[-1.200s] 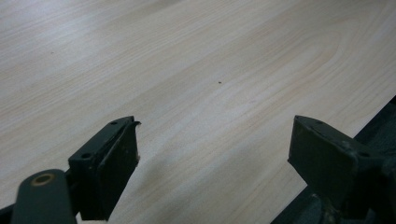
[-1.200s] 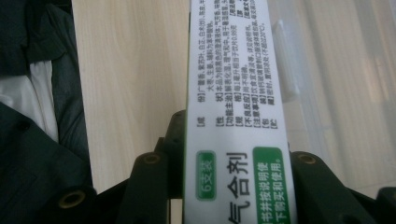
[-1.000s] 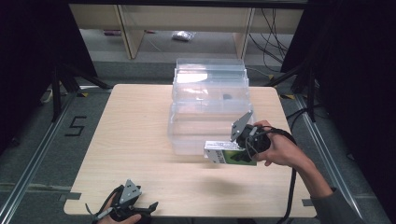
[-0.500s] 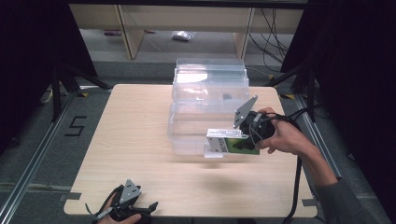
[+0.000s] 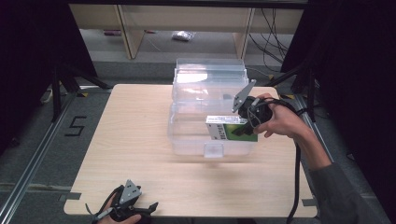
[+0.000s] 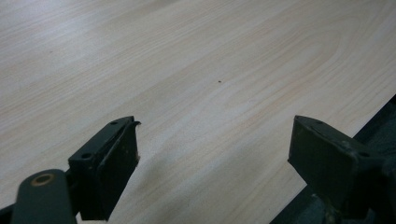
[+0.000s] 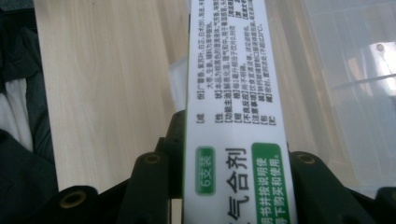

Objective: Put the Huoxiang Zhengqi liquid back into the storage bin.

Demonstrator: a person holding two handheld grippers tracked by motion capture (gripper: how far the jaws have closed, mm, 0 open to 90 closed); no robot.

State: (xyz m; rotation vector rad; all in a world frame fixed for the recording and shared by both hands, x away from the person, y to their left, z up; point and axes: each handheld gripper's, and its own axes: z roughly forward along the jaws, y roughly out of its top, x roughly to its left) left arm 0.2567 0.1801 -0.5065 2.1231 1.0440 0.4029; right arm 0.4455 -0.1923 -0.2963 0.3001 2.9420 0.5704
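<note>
Over the bin: the right tool (image 5: 240,125) holds a box (image 5: 227,128) level above the front right part of the clear bin (image 5: 196,135).
Right tool: jaws clamped on the box's two long sides, as the right gripper view shows (image 7: 233,186).
Box: white and green with printed text (image 7: 233,93); one end sticks out left of the jaws, and it seems clear of the bin's rim, though the clear plastic makes that hard to judge.
Bin: on the worktop (image 5: 135,140), past its middle, with its lid raised behind.
Left tool: rests at the worktop's near left edge (image 5: 135,207), jaws wide apart over bare wood (image 6: 215,154).
</note>
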